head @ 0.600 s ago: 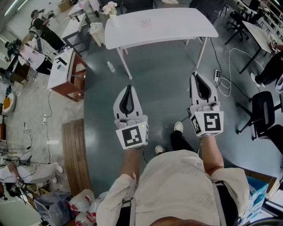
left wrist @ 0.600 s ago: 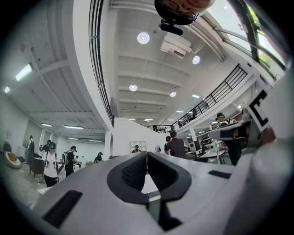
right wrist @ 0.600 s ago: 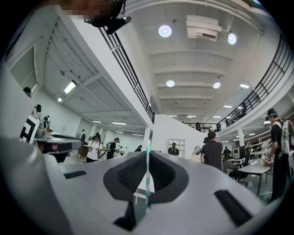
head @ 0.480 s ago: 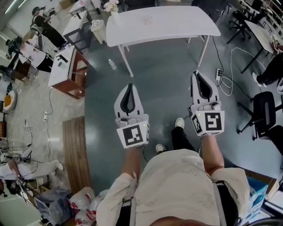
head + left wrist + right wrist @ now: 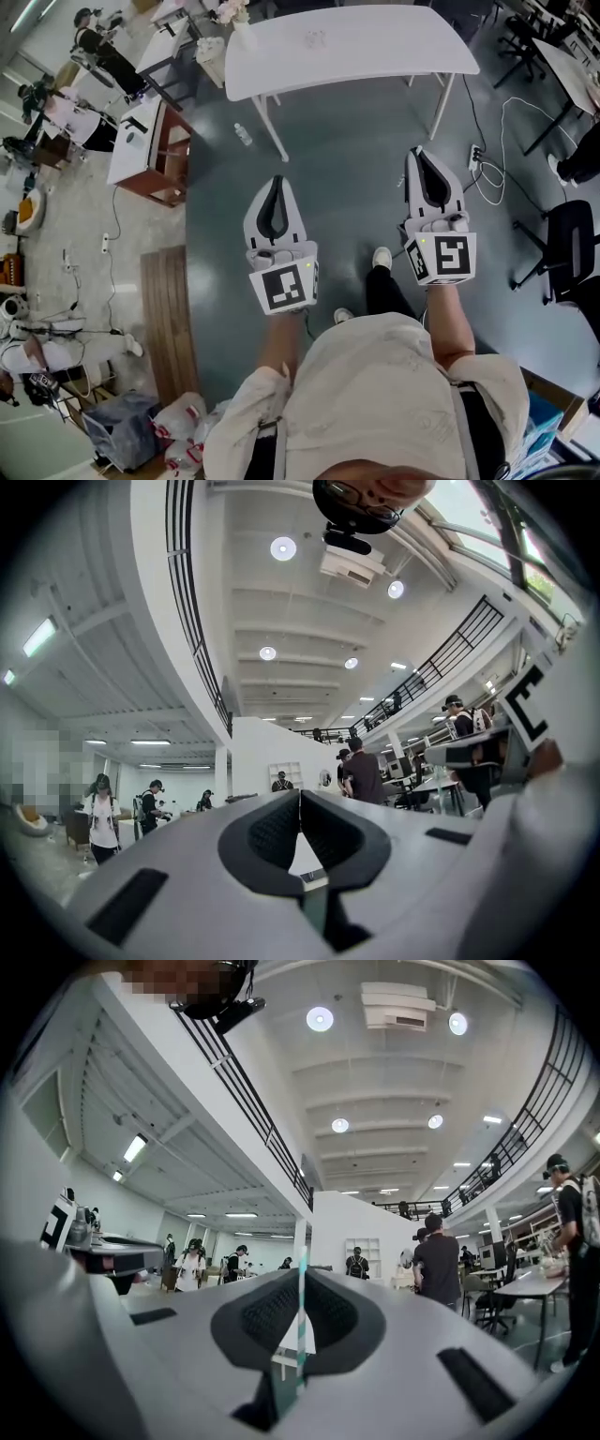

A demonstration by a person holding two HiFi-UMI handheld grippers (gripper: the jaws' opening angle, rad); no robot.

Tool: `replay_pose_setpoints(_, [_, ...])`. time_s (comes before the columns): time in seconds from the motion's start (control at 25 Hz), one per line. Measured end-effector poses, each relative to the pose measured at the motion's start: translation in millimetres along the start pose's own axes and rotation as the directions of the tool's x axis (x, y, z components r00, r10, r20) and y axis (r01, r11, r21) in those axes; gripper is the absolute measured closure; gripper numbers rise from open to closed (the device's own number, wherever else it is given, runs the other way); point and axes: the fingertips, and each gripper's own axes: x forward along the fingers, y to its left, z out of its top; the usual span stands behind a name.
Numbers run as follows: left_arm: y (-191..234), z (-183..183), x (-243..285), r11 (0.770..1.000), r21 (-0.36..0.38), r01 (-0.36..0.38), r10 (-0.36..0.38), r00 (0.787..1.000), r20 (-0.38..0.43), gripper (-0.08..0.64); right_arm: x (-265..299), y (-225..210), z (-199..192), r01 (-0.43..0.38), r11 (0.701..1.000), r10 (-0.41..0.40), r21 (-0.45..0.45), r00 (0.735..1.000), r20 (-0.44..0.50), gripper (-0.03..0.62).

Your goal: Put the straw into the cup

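Both claws are shut, my right claw (image 5: 419, 152) pinching the striped straw (image 5: 301, 1330) upright, left claw (image 5: 275, 178) empty, and what looks like the cup (image 5: 315, 38) sits on the white bench (image 5: 394, 47) way off at 12 o'clock.

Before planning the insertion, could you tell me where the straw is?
In the right gripper view, the straw is pinched between the closed jaws of the right gripper.

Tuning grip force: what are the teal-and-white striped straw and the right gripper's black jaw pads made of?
Teal-and-white striped straw: likely paper, matte, printed bands; plastic not ruled out. Black pads of the right gripper: probably rubber, dull black, finely ribbed surface.
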Motion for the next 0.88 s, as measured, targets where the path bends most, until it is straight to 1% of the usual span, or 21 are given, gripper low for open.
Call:
replay_pose_setpoints(0.08, [-7.7,-3.4,18.9,1.000,0.008,0.001,-0.001,1.000,-0.006,0.555,13.3,-14.2,-5.5,0.001,1.000,-0.001,-0.004,1.000,0.007,0.578])
replay_pose_setpoints(0.28, [-33.9,-11.5,73.9,0.999,0.029,0.023,-0.022,1.000,-0.020,0.555,49.5,-62.6,-20.8,0.013,0.999,-0.014,0.039,1.000,0.007,0.578])
replay_pose_setpoints(0.48, [-60.2,-18.8,129.3,0.999,0.041,0.027,-0.025,0.999,-0.041,0.555,83.6,-113.2,-34.4,0.020,0.999,-0.021,0.050,1.000,0.011,0.578])
replay_pose_setpoints(0.6, [-76.5,-13.9,163.9,0.999,0.039,0.025,-0.024,0.999,-0.031,0.555,105.2,-147.3,-35.9,0.021,0.998,-0.022,0.052,0.999,0.025,0.578])
replay_pose_setpoints(0.68, [-87.9,-10.8,185.2,0.998,0.052,0.029,-0.028,0.999,-0.021,0.555,117.6,-169.3,-37.4,0.029,0.998,-0.031,0.059,0.999,0.028,0.578])
replay_pose_setpoints(0.88, [-110.6,-8.7,231.4,0.998,0.061,0.034,-0.034,0.999,-0.008,0.555,141.4,-215.7,-42.7,0.047,0.996,-0.050,0.071,0.998,0.034,0.578])
